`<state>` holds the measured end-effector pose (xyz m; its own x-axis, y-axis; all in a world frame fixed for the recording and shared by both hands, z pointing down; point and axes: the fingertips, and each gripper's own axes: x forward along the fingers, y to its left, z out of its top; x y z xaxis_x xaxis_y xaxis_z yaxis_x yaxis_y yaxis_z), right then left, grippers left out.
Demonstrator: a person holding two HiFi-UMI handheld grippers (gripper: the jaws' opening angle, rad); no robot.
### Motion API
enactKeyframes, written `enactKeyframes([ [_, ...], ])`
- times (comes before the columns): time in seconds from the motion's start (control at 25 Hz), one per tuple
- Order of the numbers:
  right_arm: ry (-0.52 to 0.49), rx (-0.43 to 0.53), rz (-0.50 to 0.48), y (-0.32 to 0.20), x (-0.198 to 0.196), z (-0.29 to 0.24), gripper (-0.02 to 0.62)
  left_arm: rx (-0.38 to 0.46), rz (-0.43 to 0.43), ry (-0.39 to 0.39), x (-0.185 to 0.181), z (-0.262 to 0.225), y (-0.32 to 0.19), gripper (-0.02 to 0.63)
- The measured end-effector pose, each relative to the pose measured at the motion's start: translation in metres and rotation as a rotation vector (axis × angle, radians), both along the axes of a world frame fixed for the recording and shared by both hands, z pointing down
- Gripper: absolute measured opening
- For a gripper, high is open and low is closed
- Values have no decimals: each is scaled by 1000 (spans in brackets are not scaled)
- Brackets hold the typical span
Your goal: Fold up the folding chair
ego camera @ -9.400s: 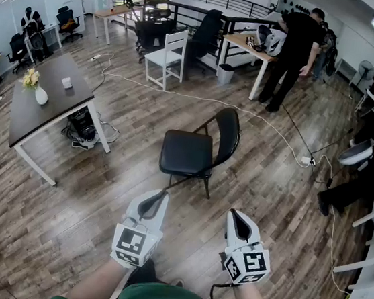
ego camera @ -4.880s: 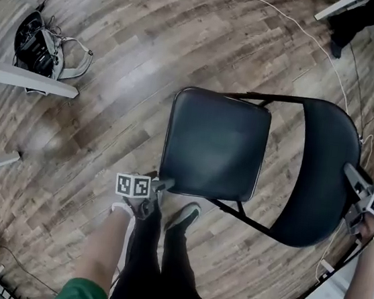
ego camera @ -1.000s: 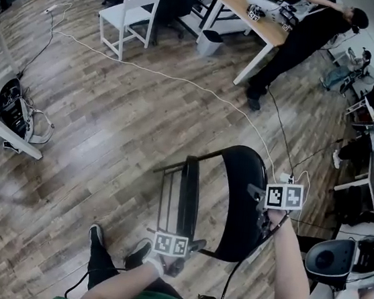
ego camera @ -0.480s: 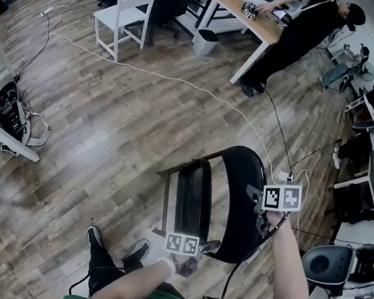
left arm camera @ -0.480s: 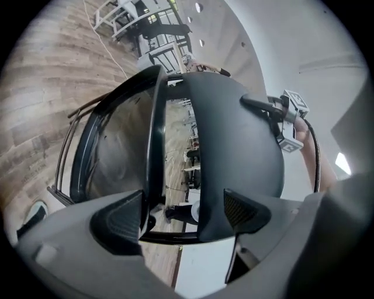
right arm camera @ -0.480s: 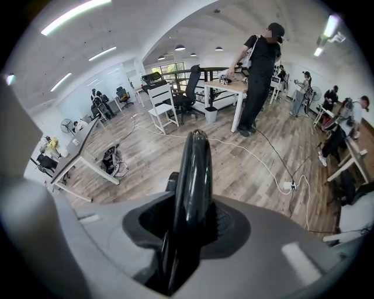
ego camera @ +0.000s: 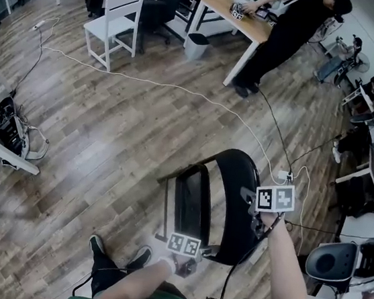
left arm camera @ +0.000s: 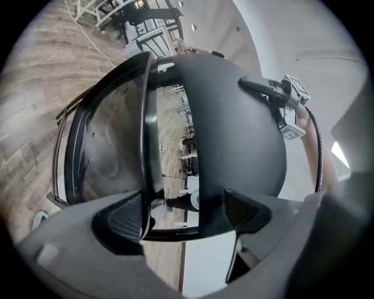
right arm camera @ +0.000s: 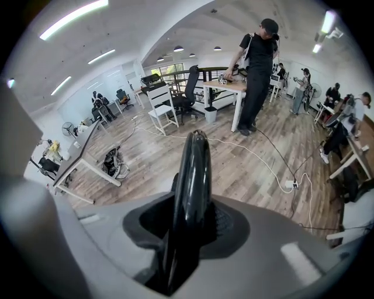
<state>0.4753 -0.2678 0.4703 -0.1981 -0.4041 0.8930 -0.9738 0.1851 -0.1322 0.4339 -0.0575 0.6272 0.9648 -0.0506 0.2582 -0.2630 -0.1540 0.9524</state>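
One folding chair (ego camera: 232, 178), near-centre on plank floor (ego camera: 107, 136): glossy black curved backrest (ego camera: 232, 219), padded seat (ego camera: 191, 200) tipped almost upright, thin tube frame. Two grippers: right gripper (right arm camera: 188, 225) pinches backrest rim; left gripper (left arm camera: 184, 213) spread, seat edge against one pad.

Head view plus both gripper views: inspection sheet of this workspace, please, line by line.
Surface: wood-plank floor; the chair stands on it.
Job's things: folding chair nearly folded, seat tipped upright close to the backrest, a gap left between them.
Clutter: bundle of gear beside a table leg at the left.
Grippers: left gripper jaws wide apart, straddling the seat rim and the backrest's lower edge, pressing unclear; right gripper shut on the backrest's edge.
Cables: white cable crosses the floor to a power strip.
Surroundings: white chair, bin, person at a desk.
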Motion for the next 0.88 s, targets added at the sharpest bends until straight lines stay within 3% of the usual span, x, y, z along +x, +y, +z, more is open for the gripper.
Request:
enactKeyframes([
  [0.28, 9, 1, -2, 1, -2, -3, 121, 50, 19, -74, -32, 4, -6, 424],
  [0.6, 44, -1, -5, 1, 11, 2, 121, 76, -188, -145, -131, -1, -58, 423],
  [0.88, 17, 0, -9, 6, 27, 1, 123, 290, -316, -283, -220, -59, -102, 422],
])
